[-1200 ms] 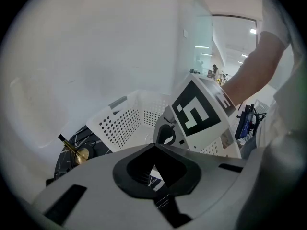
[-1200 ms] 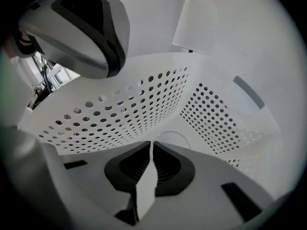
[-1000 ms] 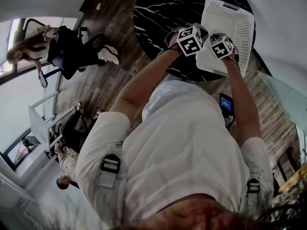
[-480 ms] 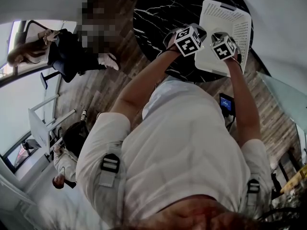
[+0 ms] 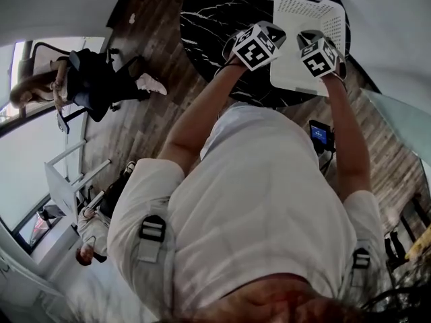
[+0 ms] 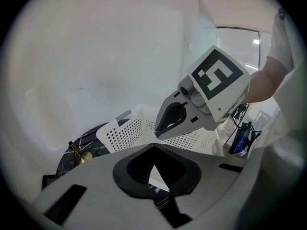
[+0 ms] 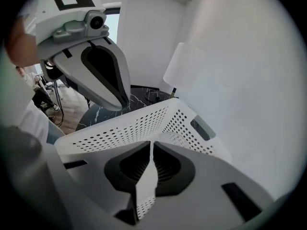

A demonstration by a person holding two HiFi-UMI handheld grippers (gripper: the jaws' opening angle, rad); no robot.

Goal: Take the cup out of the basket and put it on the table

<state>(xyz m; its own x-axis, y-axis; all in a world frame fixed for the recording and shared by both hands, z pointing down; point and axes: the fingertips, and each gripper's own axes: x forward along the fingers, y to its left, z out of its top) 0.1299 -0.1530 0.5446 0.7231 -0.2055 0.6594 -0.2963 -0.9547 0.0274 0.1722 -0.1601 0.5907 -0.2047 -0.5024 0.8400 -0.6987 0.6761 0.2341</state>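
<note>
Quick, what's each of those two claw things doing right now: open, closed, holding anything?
Left gripper: shut, nothing between its jaws.
Right gripper: shut on the near wall of the white basket.

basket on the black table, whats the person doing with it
A person holds a gripper in each hand by the near side of the white perforated basket on the round black marble table. The left gripper is shut on nothing. The right gripper has its jaws a narrow slit apart at the basket's rim, white plastic showing between them; whether they pinch it is unclear. No cup shows in any view.
</note>
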